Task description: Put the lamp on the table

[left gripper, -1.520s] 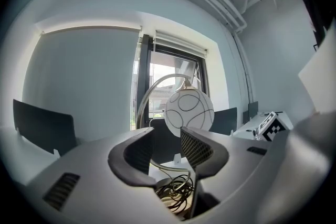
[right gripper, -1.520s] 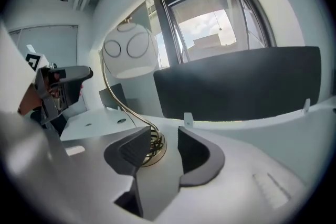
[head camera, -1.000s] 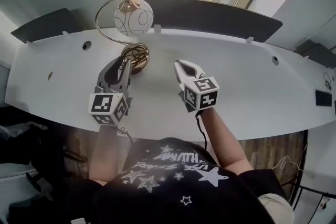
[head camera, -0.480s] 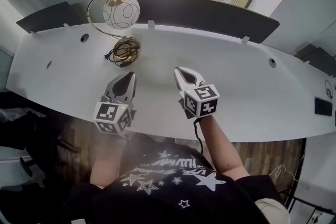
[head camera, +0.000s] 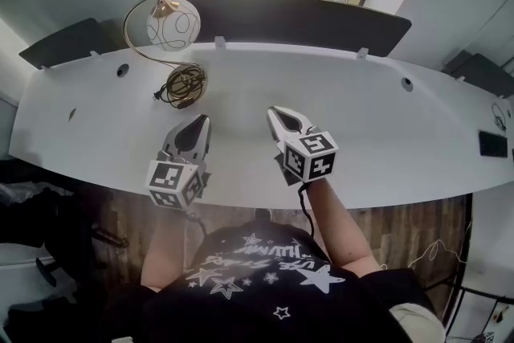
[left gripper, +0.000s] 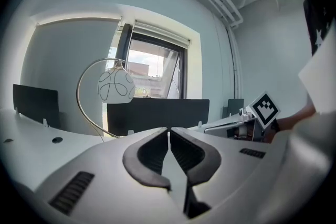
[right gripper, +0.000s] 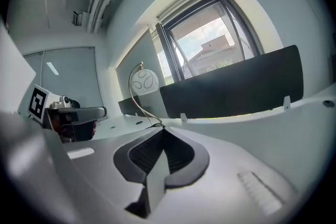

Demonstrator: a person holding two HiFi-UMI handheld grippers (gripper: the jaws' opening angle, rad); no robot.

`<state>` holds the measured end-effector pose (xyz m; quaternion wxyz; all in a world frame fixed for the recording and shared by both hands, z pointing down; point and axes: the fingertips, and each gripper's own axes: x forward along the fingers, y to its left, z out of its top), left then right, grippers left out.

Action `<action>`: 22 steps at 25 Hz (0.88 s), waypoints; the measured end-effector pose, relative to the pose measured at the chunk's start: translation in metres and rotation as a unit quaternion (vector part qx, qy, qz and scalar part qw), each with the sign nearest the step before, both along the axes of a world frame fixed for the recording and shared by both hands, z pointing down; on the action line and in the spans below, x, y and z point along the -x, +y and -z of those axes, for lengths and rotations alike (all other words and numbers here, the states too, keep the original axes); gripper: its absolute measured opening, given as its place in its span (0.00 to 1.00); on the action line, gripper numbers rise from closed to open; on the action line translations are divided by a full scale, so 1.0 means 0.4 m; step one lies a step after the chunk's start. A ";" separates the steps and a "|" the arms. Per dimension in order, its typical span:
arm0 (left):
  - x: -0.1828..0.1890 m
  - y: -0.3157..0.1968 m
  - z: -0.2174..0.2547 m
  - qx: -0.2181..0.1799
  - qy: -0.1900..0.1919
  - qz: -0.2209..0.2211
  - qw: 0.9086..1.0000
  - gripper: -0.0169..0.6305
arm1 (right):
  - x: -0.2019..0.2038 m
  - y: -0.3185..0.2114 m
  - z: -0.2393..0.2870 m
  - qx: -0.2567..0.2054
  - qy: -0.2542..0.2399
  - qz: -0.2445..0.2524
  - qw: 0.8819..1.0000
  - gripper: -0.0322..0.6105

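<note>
A curved brass lamp with a white globe shade [head camera: 173,26] stands far left on the white table [head camera: 385,116]. Nearer, the left gripper [head camera: 200,121] and the right gripper [head camera: 277,113] are both closed and empty.

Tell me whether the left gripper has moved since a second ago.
Yes. The left gripper has drawn back from the base of the lamp, toward the near edge of the table.

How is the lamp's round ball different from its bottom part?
The ball is white with dark squiggly lines; the bottom part is gold-coloured with a dark cord coiled on it. The ball hangs in the air from the curved arm; the bottom part sits flat on the table. Both belong to one lamp.
</note>
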<state>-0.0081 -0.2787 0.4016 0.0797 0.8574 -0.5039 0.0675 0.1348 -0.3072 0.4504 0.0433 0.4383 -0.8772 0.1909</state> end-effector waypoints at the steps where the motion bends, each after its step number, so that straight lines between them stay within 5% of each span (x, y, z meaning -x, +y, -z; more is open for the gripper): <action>1: 0.004 0.009 0.001 0.000 0.004 -0.001 1.000 0.06 | 0.002 0.008 0.000 0.001 0.003 -0.002 1.000 0.05; 22: 0.115 0.299 0.020 -0.011 0.021 -0.054 0.998 0.06 | 0.089 0.322 0.039 -0.021 0.007 -0.061 0.998 0.05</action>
